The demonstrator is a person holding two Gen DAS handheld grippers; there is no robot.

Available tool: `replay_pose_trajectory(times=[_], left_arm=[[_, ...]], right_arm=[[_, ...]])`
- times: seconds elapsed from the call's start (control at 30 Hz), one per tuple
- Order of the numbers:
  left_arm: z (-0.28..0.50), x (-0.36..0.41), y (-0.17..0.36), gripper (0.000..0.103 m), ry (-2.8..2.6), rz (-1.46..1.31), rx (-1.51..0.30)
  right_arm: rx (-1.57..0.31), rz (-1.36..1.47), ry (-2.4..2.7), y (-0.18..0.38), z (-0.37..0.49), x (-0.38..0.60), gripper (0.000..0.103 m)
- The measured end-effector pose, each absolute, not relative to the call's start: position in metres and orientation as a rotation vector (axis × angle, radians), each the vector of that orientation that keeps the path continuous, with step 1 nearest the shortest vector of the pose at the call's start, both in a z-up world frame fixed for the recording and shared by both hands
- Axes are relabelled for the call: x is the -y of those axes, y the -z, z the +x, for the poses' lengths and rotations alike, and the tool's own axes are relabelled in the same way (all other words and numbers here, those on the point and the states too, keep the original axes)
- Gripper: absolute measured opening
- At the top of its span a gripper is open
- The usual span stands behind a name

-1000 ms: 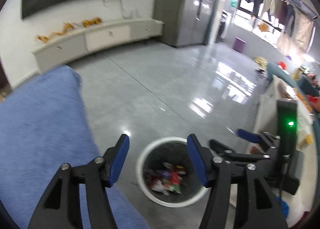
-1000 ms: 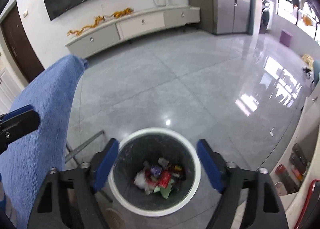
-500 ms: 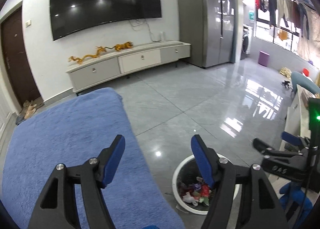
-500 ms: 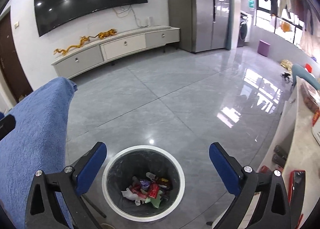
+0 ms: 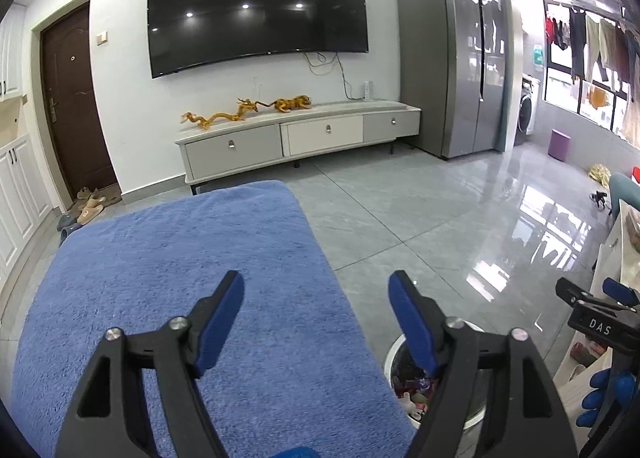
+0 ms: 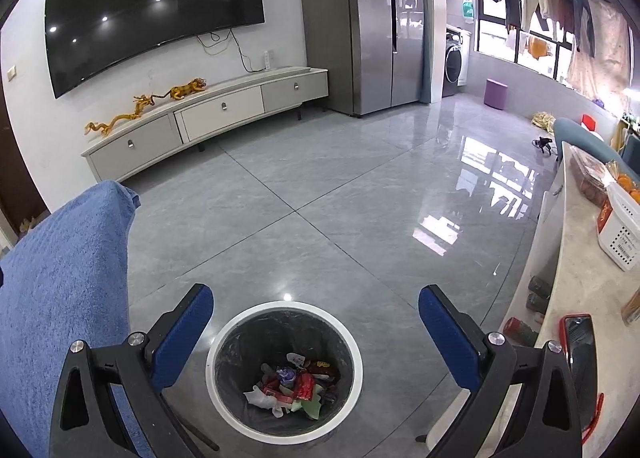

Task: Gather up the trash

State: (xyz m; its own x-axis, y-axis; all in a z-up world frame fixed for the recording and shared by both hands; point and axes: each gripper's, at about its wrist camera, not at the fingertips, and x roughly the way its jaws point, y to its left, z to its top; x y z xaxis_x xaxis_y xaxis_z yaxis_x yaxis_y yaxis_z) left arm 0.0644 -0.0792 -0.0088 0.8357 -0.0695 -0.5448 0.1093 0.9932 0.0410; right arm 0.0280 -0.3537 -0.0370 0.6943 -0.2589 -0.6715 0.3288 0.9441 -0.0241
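A round white-rimmed trash bin with a grey liner stands on the floor, with several crumpled wrappers at its bottom. My right gripper hovers above it, wide open and empty. My left gripper hangs over the right edge of a blue towel-covered table; its jaws are opening and nothing is between them. In the left wrist view the bin peeks out behind the right finger, and the right gripper shows at the far right, held by a blue-gloved hand.
A pale counter on the right carries a white basket, boxed food and a red phone. Bottles lie under it. A TV stand, fridge and glossy grey floor fill the background.
The left gripper swung up and left from over the bin to over the blue towel while spreading its jaws. The right gripper rose above the bin and widened fully.
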Motion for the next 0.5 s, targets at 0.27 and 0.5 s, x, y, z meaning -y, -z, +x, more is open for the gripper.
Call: replay_pose_trajectory(times=[0.27,0.5], left_arm=[[0.053,0.071,0.008,0.078,0.08,0.051,-0.567],[0.045,0.06,0.003,0.08,0.068,0.052,-0.557]], right_arm=[[-0.746,0.062,0.302,0.032,0.025,0.338,0.103],[-0.713,0.041,0.255,0.024,0.015,0.319,0.103]])
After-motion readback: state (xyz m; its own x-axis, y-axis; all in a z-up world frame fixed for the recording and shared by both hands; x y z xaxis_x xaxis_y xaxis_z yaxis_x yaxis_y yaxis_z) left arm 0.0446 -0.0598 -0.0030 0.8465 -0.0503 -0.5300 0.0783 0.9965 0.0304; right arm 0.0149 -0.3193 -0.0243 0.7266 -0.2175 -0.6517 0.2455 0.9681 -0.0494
